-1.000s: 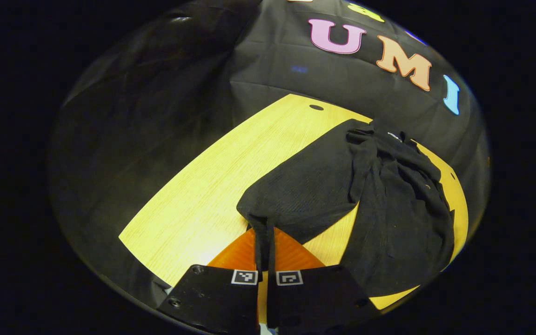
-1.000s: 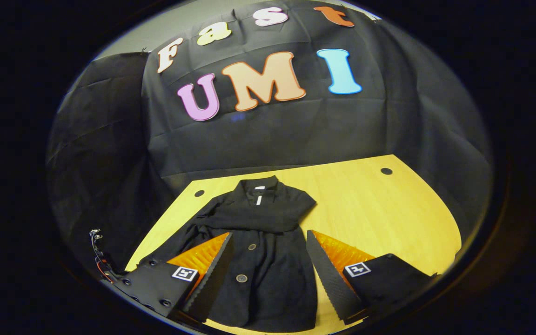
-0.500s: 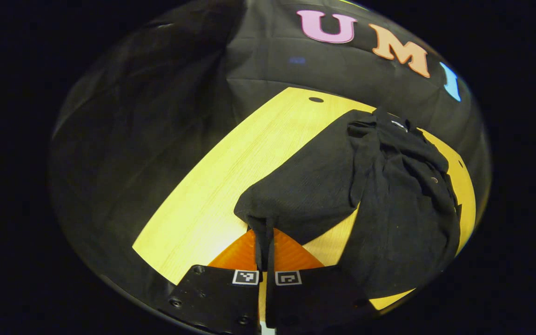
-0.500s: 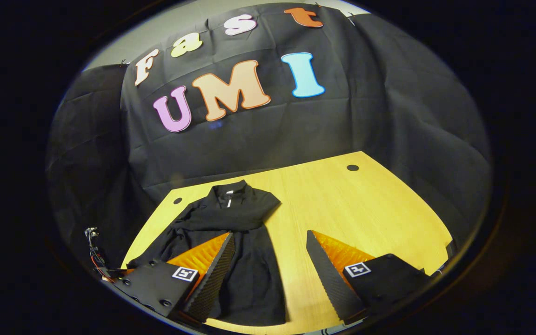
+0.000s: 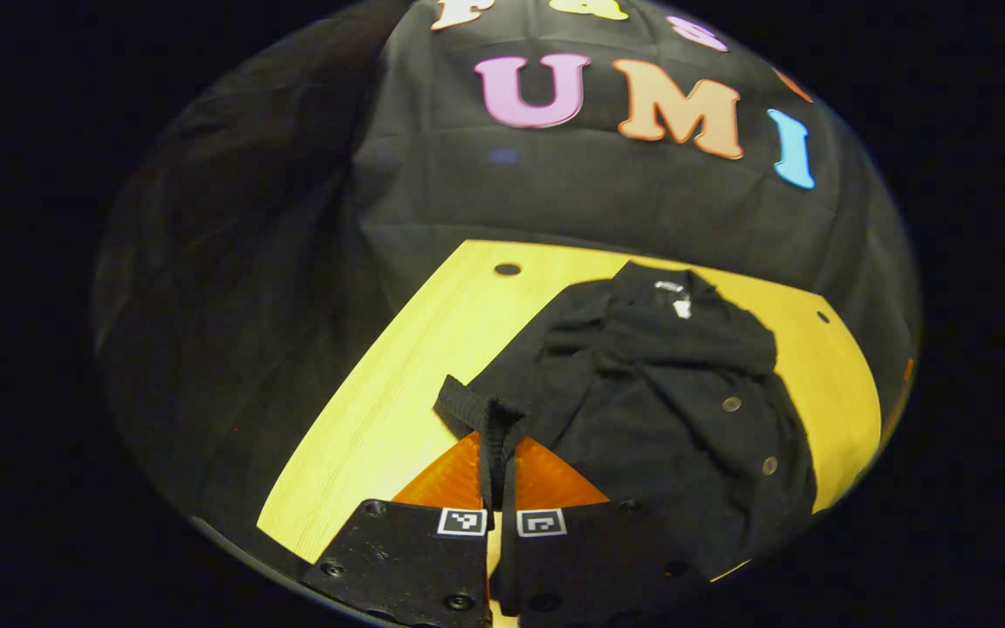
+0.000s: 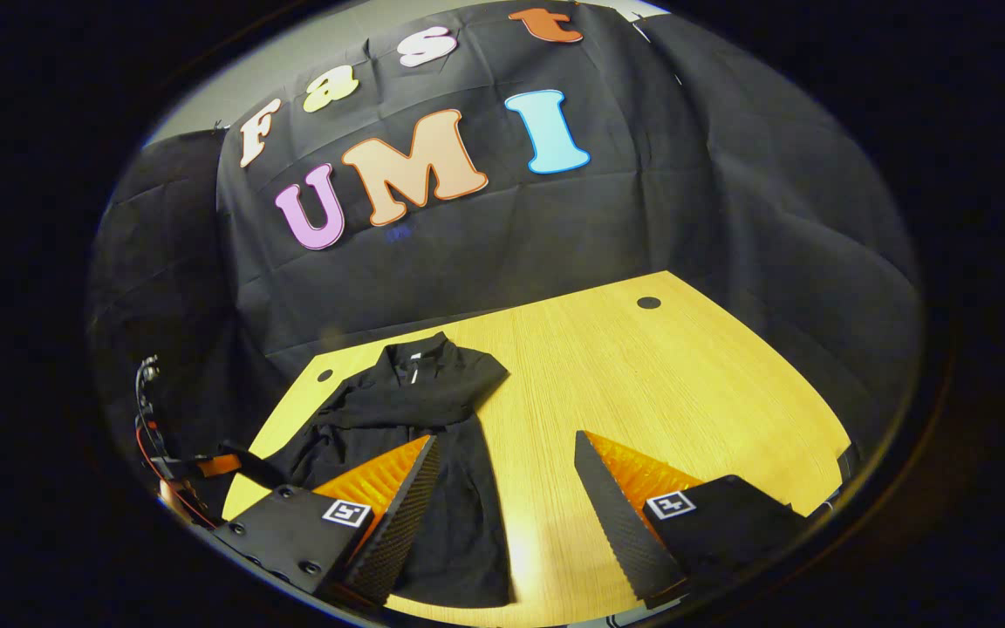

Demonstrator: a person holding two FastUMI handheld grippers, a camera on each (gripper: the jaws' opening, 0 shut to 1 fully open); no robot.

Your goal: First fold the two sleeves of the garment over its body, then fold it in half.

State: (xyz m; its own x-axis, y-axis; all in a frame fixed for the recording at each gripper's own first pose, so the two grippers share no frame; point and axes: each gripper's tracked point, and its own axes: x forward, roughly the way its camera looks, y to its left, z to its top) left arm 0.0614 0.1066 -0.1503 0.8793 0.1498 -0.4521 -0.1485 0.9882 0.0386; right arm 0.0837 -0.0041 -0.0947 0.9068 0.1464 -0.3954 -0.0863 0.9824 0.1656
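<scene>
A black buttoned garment (image 5: 659,392) lies front up on the yellow wooden table (image 5: 398,410), collar toward the wall. My left gripper (image 5: 500,453) is shut on the cuff of one sleeve (image 5: 468,406), held low at the garment's left side. In the right gripper view the garment (image 6: 415,410) lies at the left, partly behind one finger. My right gripper (image 6: 503,438) is open and empty, hanging over the garment's right edge and bare wood. The left gripper (image 6: 206,467), with cables, shows at the far left edge.
The table (image 6: 659,375) stretches bare to the right of the garment and has small round holes (image 6: 648,303) near its back edge. Black cloth walls close it in at the back and sides. The table's front edge lies just below both grippers.
My left gripper has lowered the raised sleeve and turned toward the garment, so its buttoned front now shows. My right gripper, still open, has drifted right, away from the garment.
</scene>
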